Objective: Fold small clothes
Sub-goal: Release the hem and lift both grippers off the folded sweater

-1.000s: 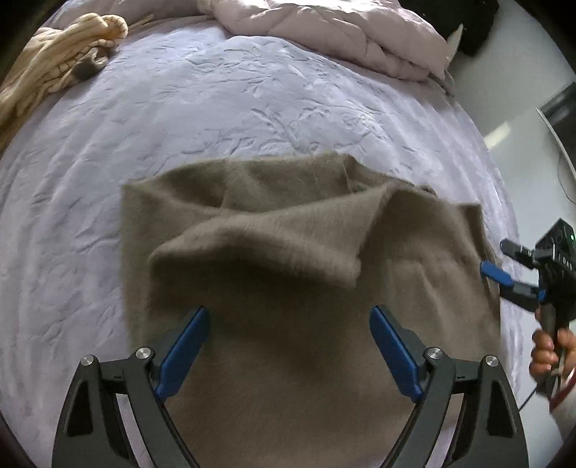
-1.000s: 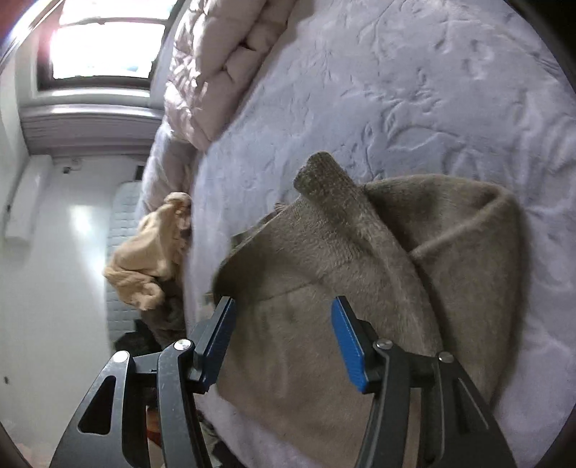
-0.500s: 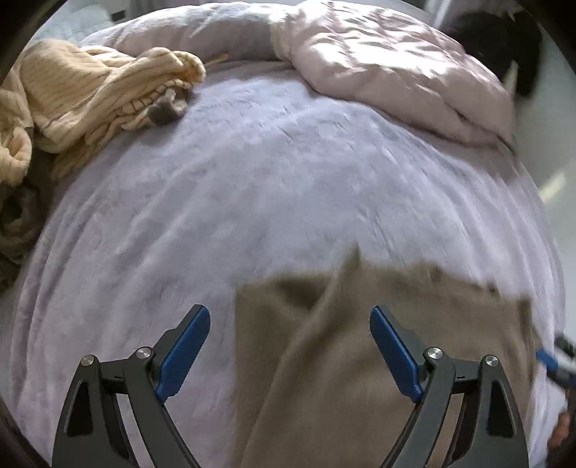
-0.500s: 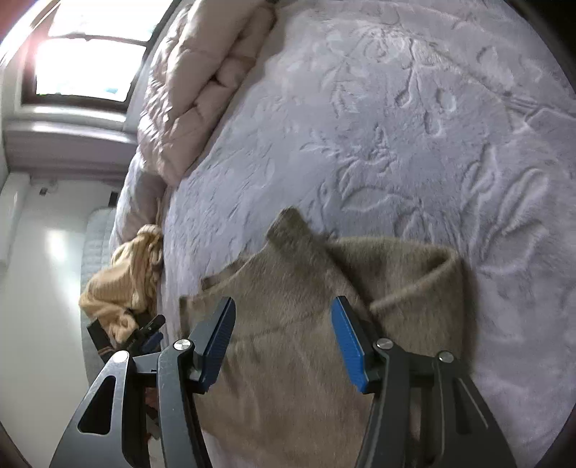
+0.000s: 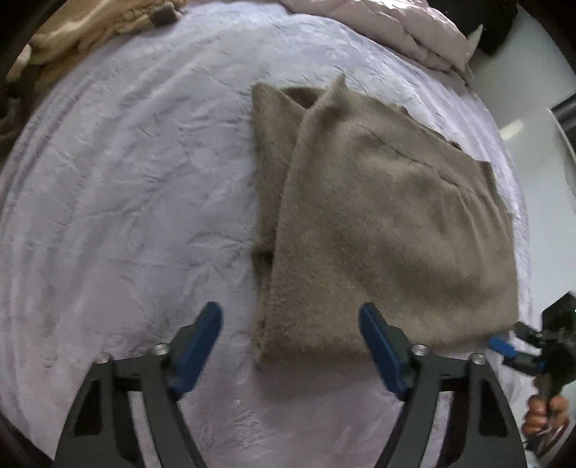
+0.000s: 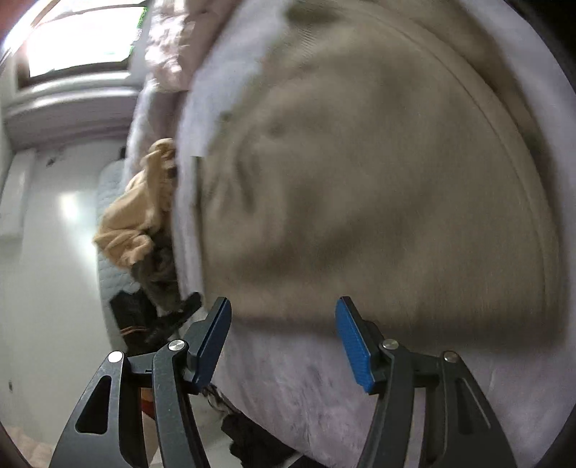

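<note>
I've got one taupe knit garment (image 5: pixel 378 223) lying folded on the lavender bedspread (image 5: pixel 126 187), one tan garment (image 5: pixel 82 25) heaped at the far corner. My left gripper (image 5: pixel 291 342) hangs spread wide and empty over the fold's near edge. My right gripper (image 6: pixel 282 338) is wide too, gripping nothing.

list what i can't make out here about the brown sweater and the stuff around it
- Brown sweater: its underside and inner layers are hidden by its own top fold in the left wrist view.
- Same sweater in the right wrist view: motion blur wipes out the knit and edges.
- Yellow garment: cut off by the left wrist frame's edge.
- Right gripper: small, partly cropped there.
</note>
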{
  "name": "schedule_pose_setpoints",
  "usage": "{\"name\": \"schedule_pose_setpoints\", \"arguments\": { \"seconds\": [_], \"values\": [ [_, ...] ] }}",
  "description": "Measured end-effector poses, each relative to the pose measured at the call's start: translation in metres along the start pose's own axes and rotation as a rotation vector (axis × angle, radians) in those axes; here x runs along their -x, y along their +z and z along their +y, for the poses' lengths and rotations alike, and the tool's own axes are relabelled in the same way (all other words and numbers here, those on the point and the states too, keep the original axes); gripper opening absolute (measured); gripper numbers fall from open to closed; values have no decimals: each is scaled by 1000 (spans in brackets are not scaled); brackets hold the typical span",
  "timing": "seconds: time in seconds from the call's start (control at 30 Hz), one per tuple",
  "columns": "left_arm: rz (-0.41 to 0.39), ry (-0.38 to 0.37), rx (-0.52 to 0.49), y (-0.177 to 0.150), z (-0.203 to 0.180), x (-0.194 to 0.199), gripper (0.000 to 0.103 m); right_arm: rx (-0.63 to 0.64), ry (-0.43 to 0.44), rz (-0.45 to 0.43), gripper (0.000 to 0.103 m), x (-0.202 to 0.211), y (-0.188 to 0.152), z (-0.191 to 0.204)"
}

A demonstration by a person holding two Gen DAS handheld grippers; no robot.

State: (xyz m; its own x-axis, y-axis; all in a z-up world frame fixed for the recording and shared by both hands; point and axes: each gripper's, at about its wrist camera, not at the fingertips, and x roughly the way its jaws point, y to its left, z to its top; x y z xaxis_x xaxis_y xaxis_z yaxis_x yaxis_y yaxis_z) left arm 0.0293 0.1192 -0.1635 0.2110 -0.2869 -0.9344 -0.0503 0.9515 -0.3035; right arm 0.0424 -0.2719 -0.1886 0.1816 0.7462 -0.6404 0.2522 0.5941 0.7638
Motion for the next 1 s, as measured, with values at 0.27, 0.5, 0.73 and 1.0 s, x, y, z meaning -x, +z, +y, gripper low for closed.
{"name": "schedule_pose_setpoints", "arguments": {
  "seconds": [0.27,0.5,0.73,1.0],
  "values": [
    [88,-116,-55,4,-7,-21,10,-305,-46,-368,64,44,-39,-66],
    [41,-108,-105,-10,-4,5,10,-287,-6,-376,8,60,-14,-60],
    [22,-11,-39,-30,15,-7,10,-231,-165,-300,8,56,-6,-78],
    [-62,127,28,-53,20,24,12,-151,-123,-228,73,36,-22,-29]
  ]
}}
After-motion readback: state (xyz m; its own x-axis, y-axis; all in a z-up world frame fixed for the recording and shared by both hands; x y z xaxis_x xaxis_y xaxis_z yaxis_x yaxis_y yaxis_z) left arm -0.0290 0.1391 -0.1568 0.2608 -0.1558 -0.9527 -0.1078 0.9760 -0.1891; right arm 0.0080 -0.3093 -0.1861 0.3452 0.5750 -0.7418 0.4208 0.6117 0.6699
